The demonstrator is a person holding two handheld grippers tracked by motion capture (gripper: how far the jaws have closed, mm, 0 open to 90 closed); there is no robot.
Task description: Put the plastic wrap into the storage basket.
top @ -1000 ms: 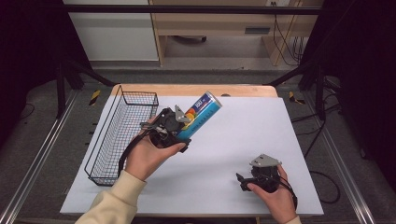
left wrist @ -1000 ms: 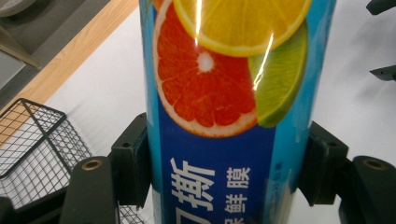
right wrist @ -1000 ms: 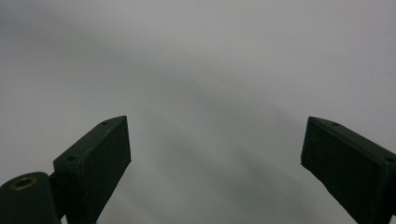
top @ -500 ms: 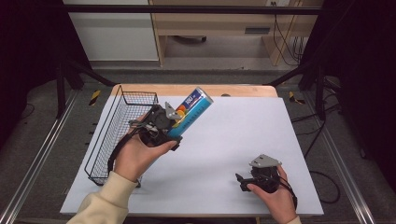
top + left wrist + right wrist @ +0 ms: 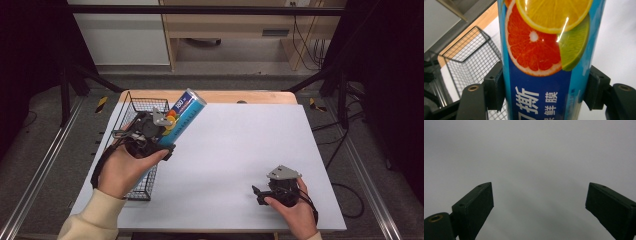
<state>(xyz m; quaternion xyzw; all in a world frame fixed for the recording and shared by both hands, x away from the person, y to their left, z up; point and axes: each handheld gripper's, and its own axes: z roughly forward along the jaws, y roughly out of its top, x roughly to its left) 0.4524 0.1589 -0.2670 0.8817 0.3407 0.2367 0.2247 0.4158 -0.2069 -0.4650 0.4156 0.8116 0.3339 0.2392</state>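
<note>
a pale grey table top (image 5: 240, 150) fills the middle of the frame, a wooden strip along its far edge, dark floor and a wooden bench beyond. at left centre the left gripper (image 5: 159, 131) pinches a blue citrus-print tube (image 5: 182, 117) tilted over the wire basket (image 5: 131, 107). lower right, the right gripper (image 5: 259, 194) rests with jaws spread

Left gripper (image 5: 162, 131): raised in left hand (image 5: 122, 167), jaws clamped on blue tube (image 5: 182, 116). Right gripper (image 5: 259, 194): low in right hand (image 5: 295, 212), jaws spread wide, nothing between
</note>
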